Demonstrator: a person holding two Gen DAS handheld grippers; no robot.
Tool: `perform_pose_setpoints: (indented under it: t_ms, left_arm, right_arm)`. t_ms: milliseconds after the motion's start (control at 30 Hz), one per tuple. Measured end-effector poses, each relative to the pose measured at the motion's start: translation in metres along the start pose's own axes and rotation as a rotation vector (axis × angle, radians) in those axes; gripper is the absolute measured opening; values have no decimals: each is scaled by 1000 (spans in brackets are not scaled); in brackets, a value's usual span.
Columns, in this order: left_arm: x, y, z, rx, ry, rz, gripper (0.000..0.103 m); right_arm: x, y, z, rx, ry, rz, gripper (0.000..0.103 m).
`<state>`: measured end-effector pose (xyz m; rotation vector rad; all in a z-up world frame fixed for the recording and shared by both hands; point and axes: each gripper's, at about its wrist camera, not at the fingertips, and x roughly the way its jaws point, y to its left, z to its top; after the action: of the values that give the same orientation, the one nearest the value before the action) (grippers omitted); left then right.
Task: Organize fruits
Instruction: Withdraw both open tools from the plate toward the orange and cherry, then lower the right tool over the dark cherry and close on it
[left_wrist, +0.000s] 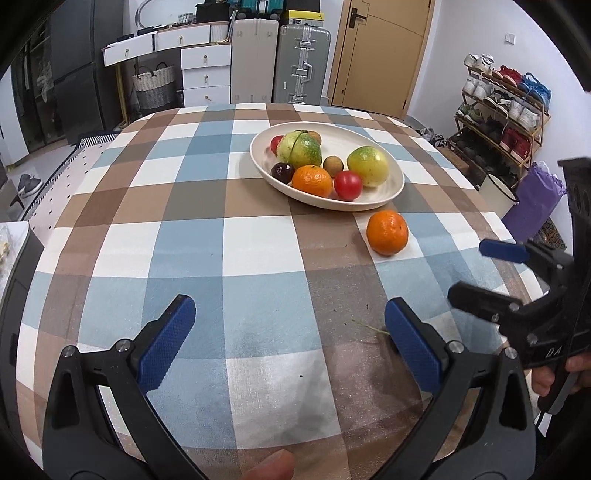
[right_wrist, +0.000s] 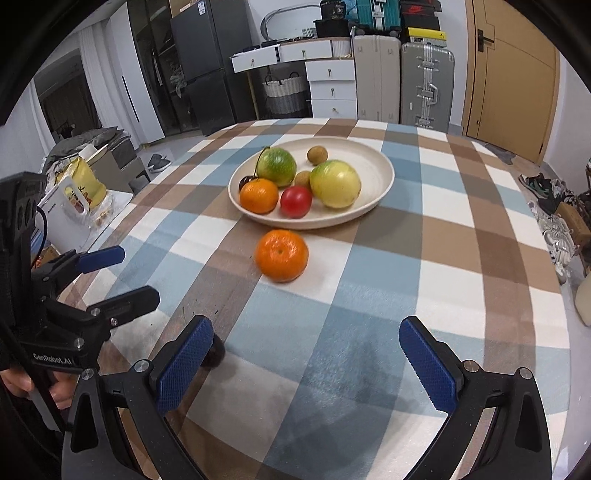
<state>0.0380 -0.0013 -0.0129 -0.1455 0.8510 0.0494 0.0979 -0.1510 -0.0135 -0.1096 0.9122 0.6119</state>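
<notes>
Near the middle of the right wrist view, a loose orange sits just below the fruit plate, and the empty, spread right gripper should straddle it squarely, left gripper likewise released.

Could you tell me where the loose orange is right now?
The loose orange sits on the tablecloth just in front of the plate, centred ahead of the right gripper.
</notes>
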Motion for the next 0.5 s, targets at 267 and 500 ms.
perform_pose_setpoints:
  t_ms: [267,500]
  left_arm:
    - [9,4,1,-12,19,5,102]
    - [13,8,2,-31,20,13,102]
  right_arm:
    - [19,20,-12,-30,56,69,102]
    - [25,30,-14,-58,69,104,94]
